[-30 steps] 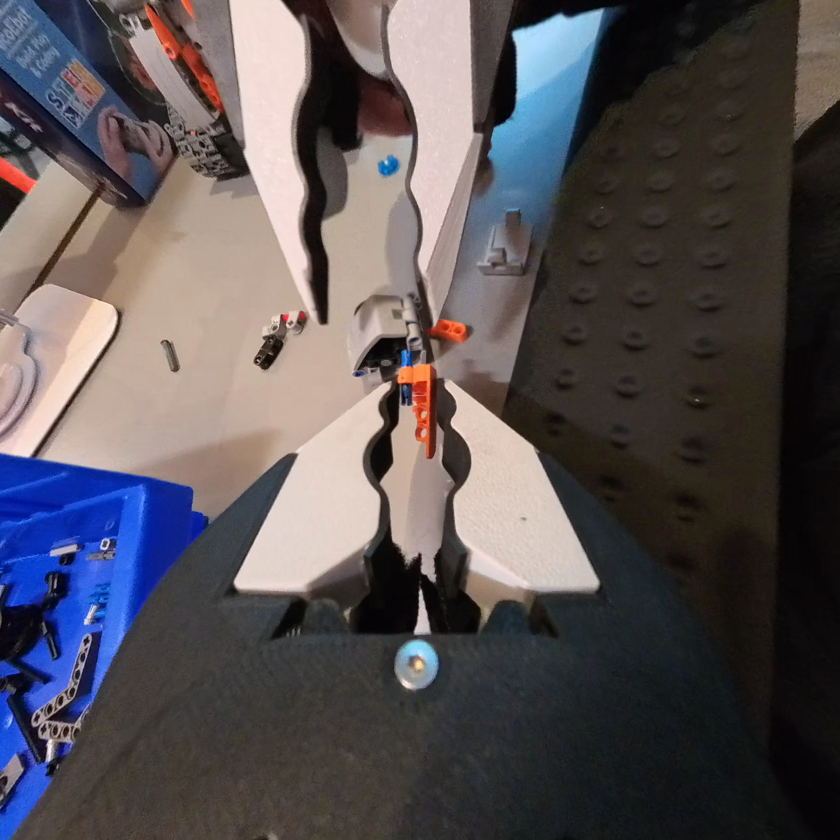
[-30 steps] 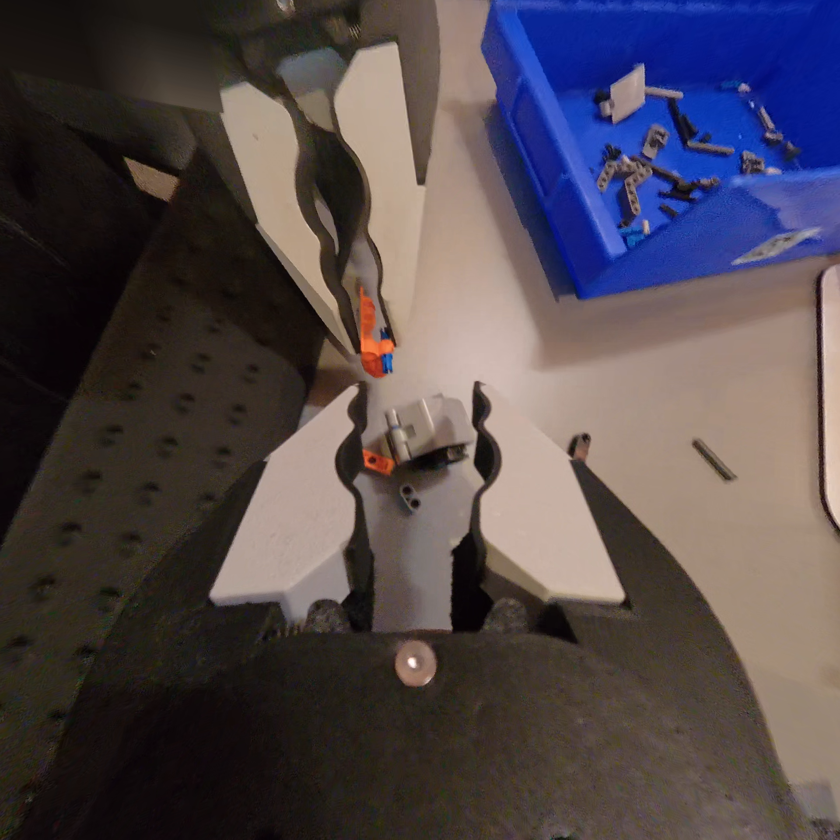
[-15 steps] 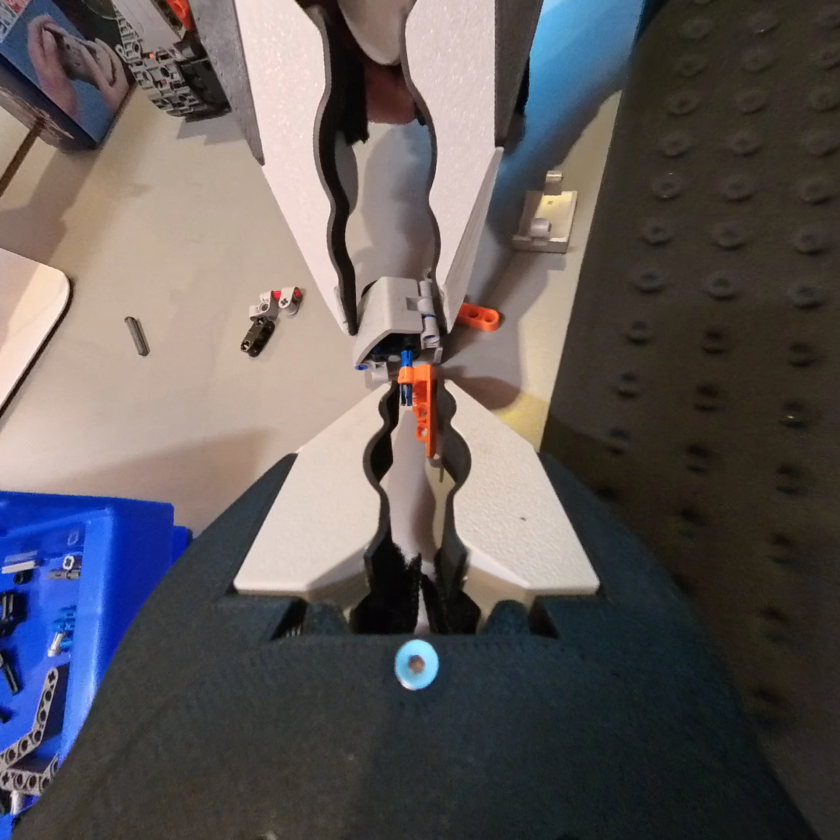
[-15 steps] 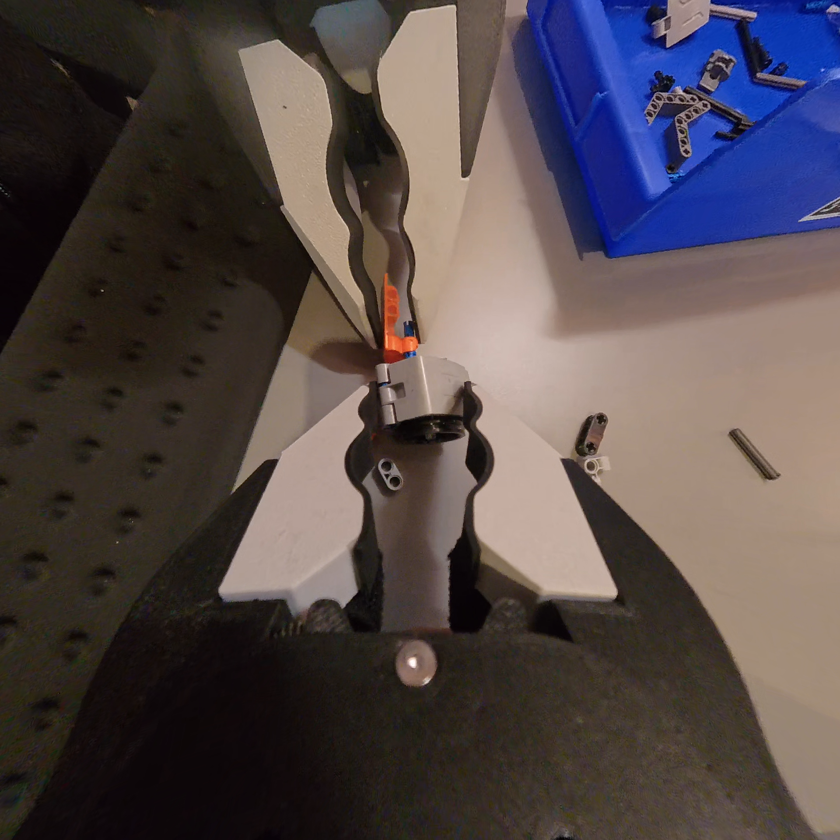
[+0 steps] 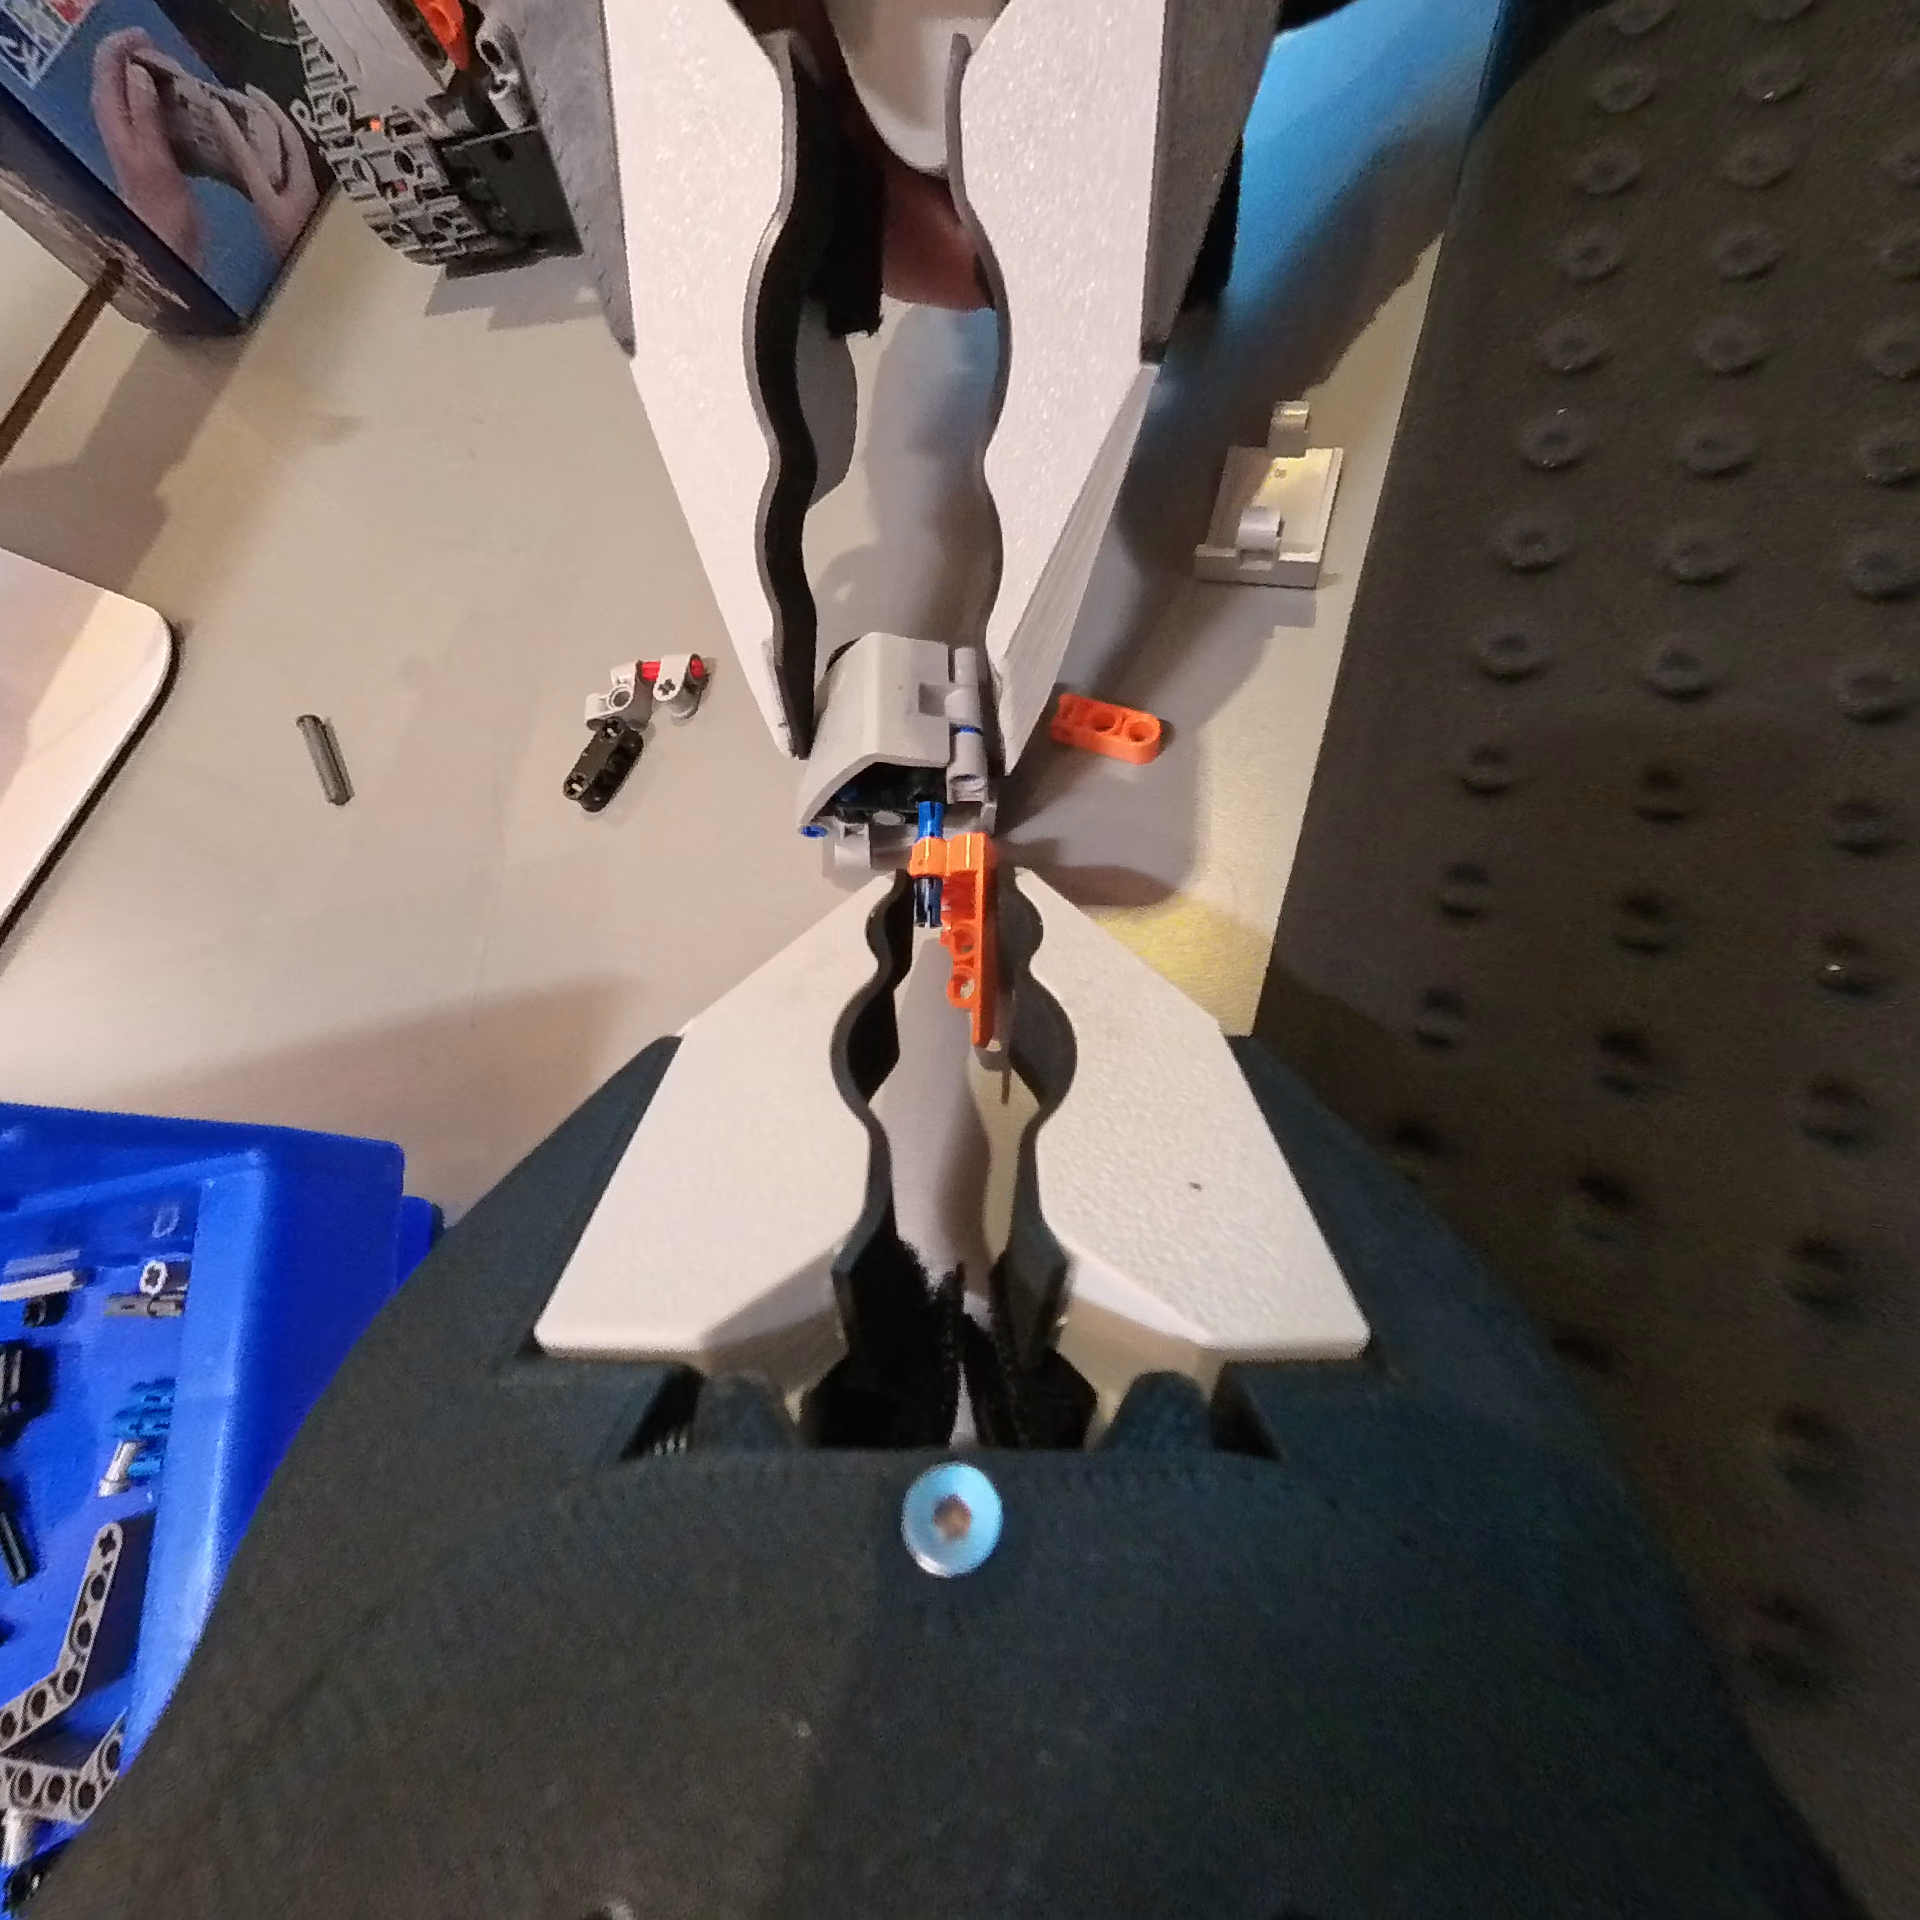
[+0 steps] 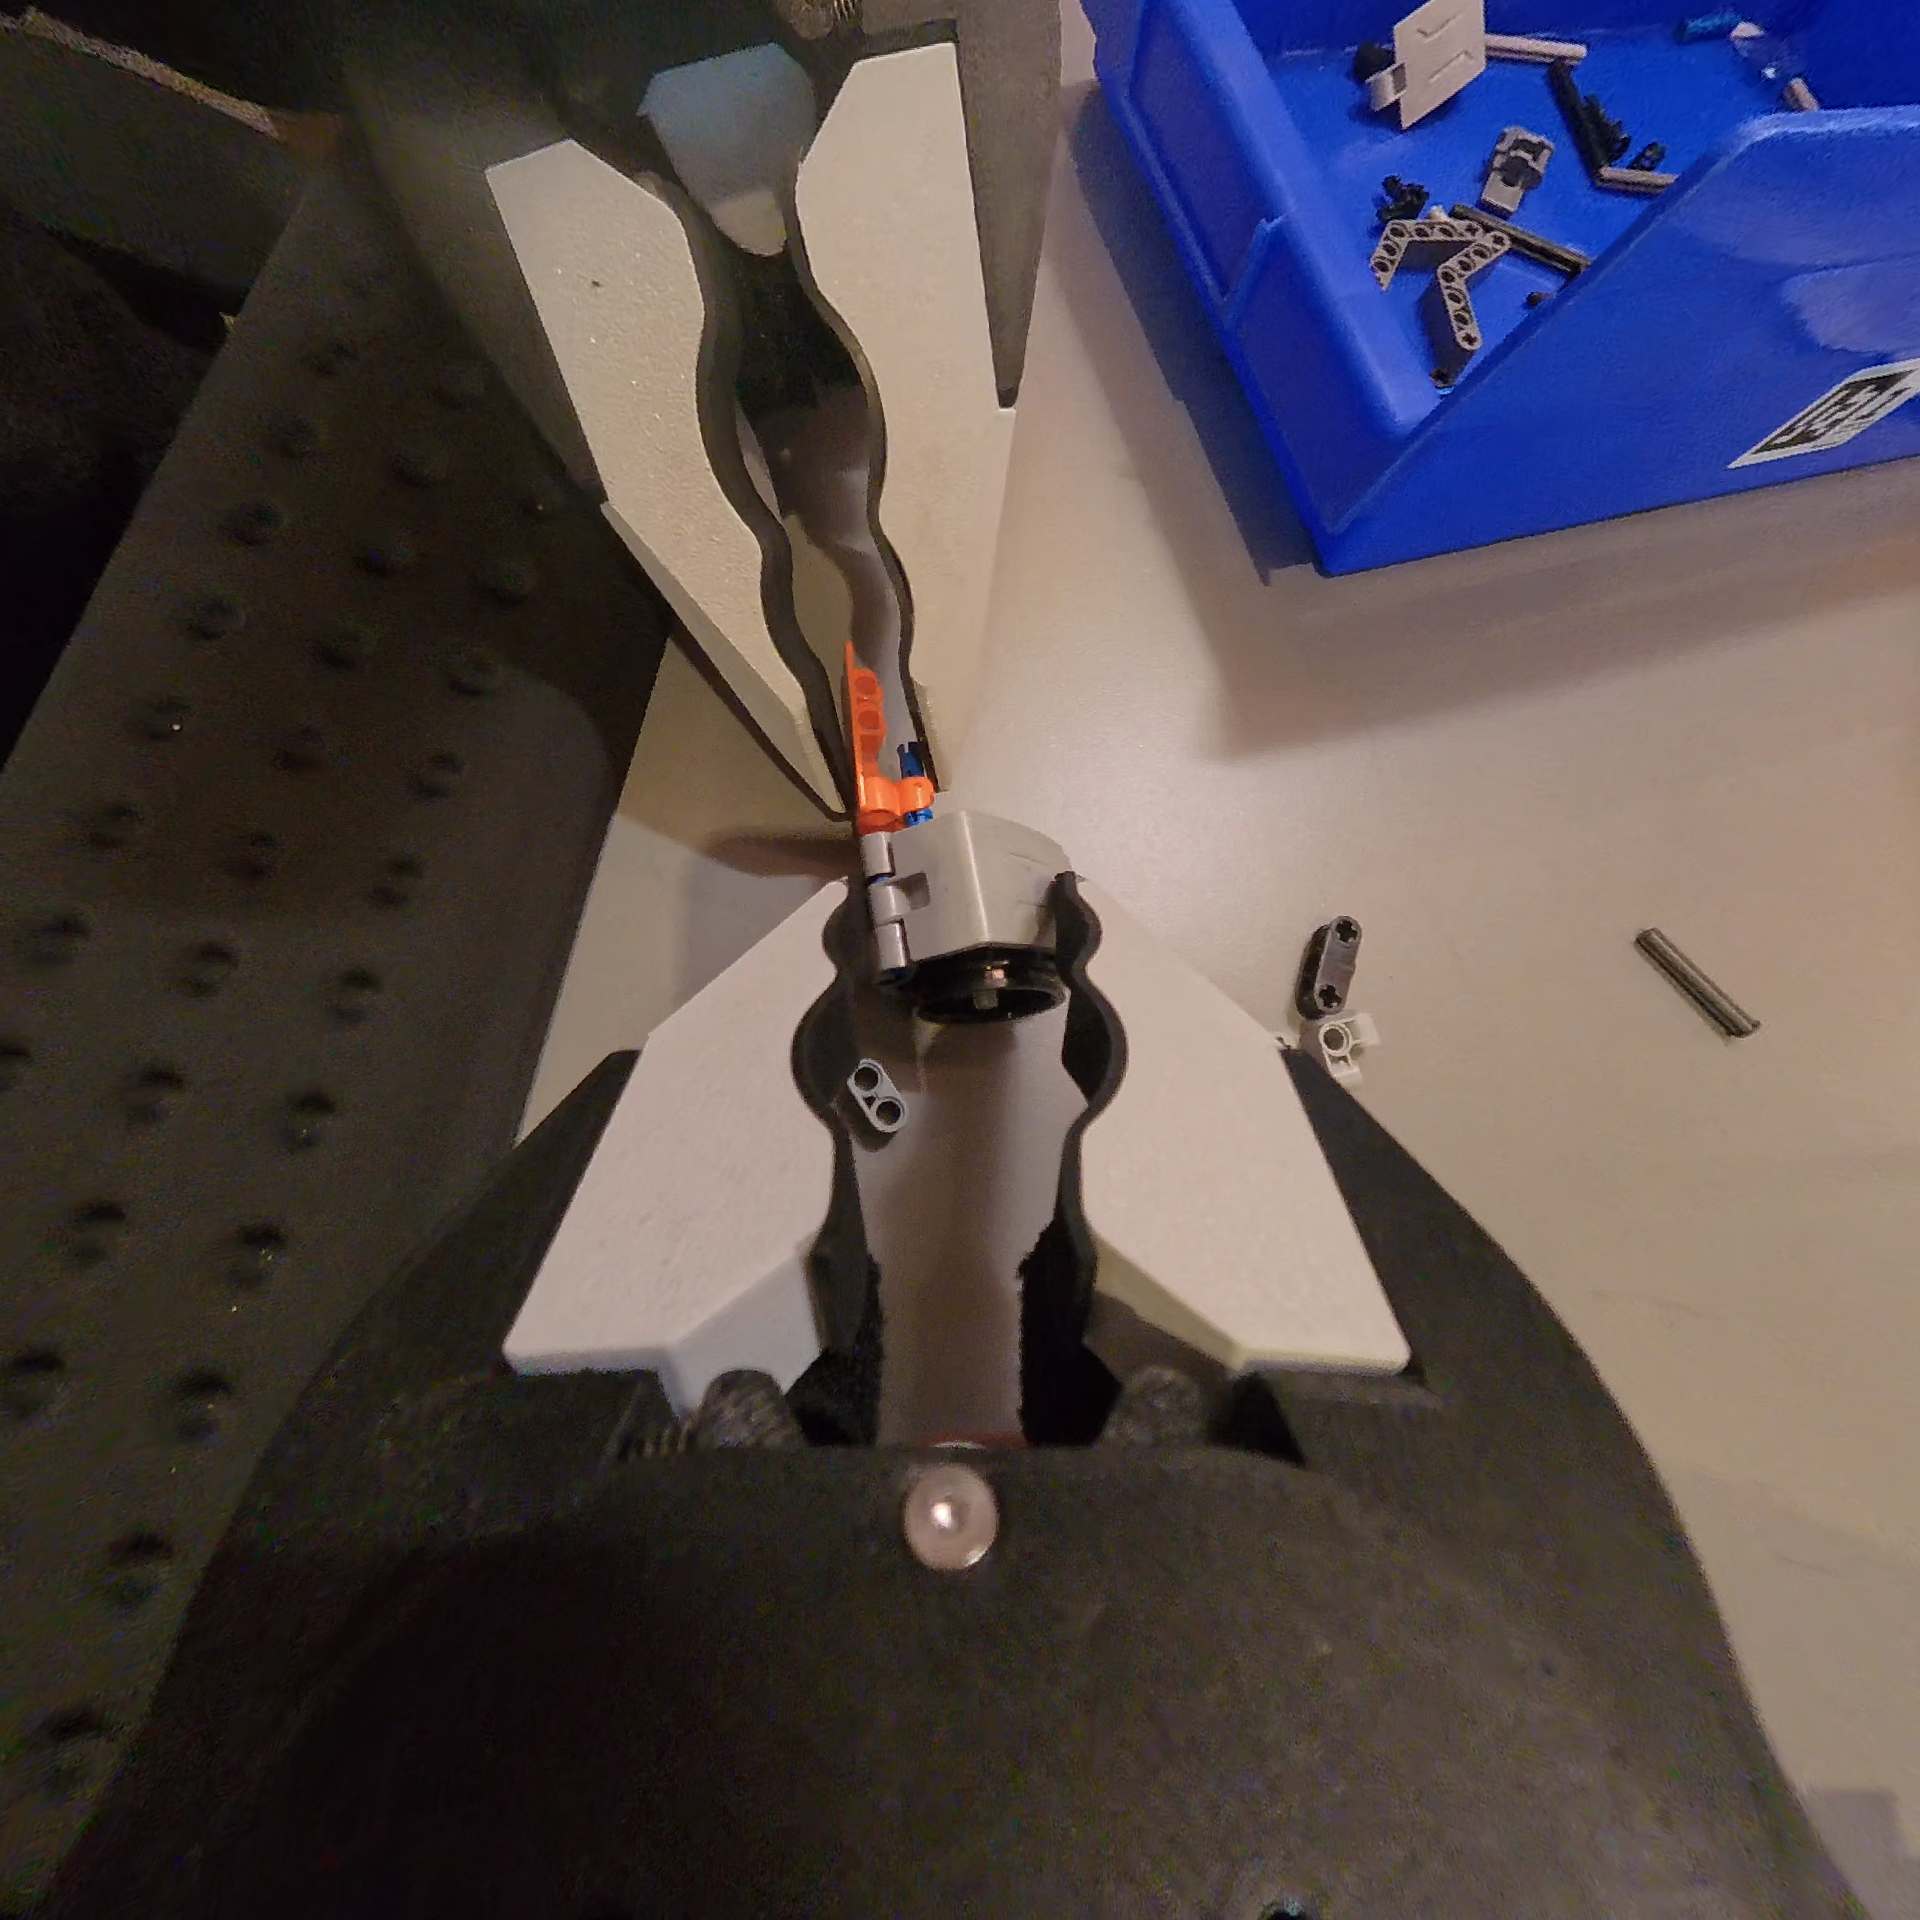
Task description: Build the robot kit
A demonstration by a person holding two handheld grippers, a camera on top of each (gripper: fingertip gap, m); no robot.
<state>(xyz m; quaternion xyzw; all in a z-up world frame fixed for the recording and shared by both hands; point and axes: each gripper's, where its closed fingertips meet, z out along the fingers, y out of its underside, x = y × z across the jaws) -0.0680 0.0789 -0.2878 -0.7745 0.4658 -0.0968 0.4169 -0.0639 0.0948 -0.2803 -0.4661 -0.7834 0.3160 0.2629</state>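
Note:
My left gripper (image 5: 956, 904) is shut on an orange beam (image 5: 966, 925) with a blue pin (image 5: 928, 862) at its front end. My right gripper (image 6: 956, 914) is shut on a grey motor block (image 6: 966, 883) with a black round face. The two grippers point at each other, tip to tip, above the table. In the left wrist view the right gripper (image 5: 894, 743) comes in from the top with the motor block (image 5: 883, 717). The beam and pin touch the block's near face. In the right wrist view the left gripper (image 6: 883, 790) holds the orange beam (image 6: 868, 727) against the block's far side.
A blue bin (image 5: 208, 1299) (image 6: 1507, 468) holds several small parts. A black dotted mat (image 5: 1662, 831) (image 6: 260, 831) lies beside the grippers. Loose on the table are a short orange beam (image 5: 1107, 722), a dark axle (image 6: 1696, 982), black and grey connectors (image 6: 1330, 977) and a grey bracket (image 5: 1268, 520). Less than 4 cm separates the two grippers' tips. The dark axle (image 6: 1696, 982) is about 15 centimetres from my right fingertips. The left camera catches it too, in the left wrist view (image 5: 325, 762).
My right gripper was open around the motor block lying on the table. It has shut on the block, raised it and brought it against the orange beam in my left gripper.

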